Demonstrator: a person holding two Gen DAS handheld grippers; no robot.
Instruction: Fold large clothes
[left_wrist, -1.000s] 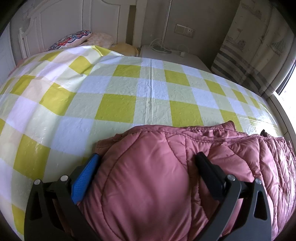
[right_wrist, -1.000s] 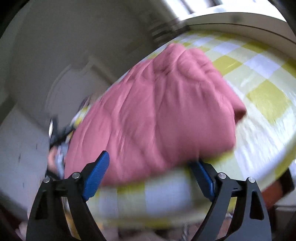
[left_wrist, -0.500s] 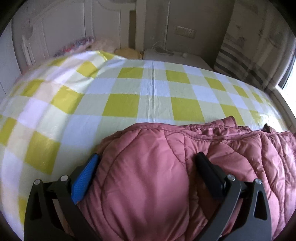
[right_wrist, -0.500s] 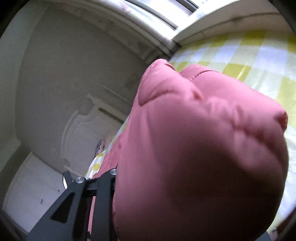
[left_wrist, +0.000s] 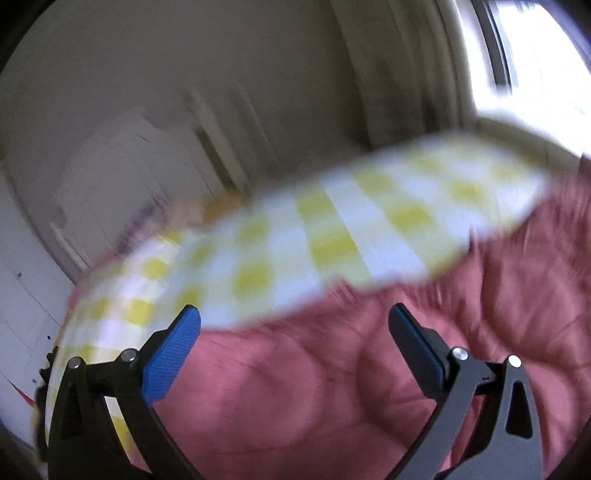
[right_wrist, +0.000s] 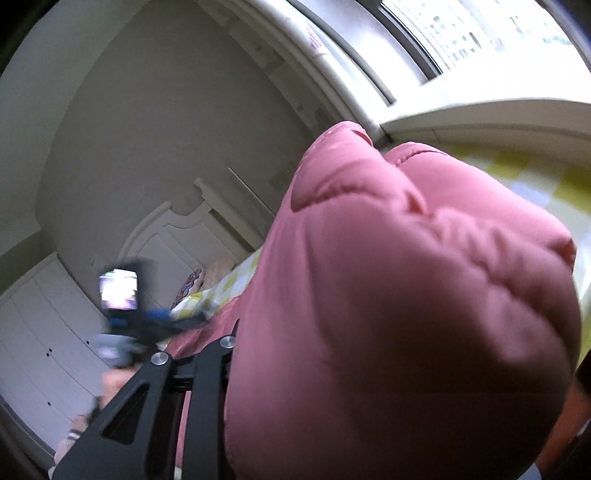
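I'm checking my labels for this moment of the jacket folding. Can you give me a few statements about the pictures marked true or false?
1. The left hand-held gripper has its jaws spread wide. True.
2. The jacket is blue. False: it is pink and quilted.
3. The bed cover is yellow and white checked. True.
4. The right hand-held gripper hangs free of the jacket. False: jacket fabric bulges right against it and fills the view.
5. The left wrist picture is sharp. False: it is motion-blurred.

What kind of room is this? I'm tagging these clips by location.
Most likely a bedroom: a bed under a yellow-and-white checked cover, a white carved headboard with pillows against it, and white wardrobe doors beside it.
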